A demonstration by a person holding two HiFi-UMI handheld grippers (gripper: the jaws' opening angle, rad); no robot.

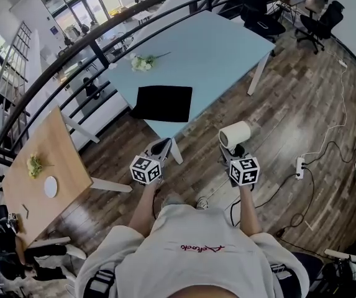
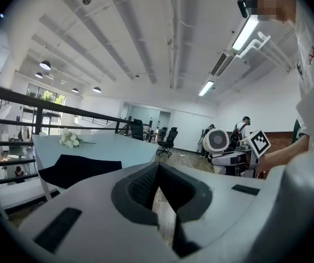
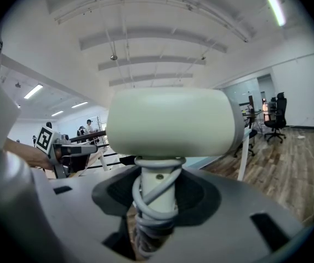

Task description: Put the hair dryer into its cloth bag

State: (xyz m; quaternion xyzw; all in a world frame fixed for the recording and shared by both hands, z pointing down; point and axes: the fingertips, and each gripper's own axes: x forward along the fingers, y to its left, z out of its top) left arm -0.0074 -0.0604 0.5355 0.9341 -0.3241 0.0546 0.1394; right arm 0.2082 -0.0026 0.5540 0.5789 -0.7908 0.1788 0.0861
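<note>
The right gripper (image 3: 157, 212) clamps the cord-wrapped handle of the cream, barrel-shaped plastic hair dryer (image 3: 173, 122), apparently leaving its barrel free to enter the flat black cloth bag (image 1: 163, 102) at the pale blue tabletop's (image 1: 215, 48) near corner, while the left gripper (image 2: 159, 196) is closed and empty.

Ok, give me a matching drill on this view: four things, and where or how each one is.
Things:
1 cream plastic hair dryer
2 flat black cloth bag
3 bunch of white flowers
4 left tool

Places or states:
A shut, empty
B near end of the pale blue table
C handle clamped in the right tool
D farther along the table, beyond the bag

Pairs: 1-C, 2-B, 3-D, 4-A
</note>
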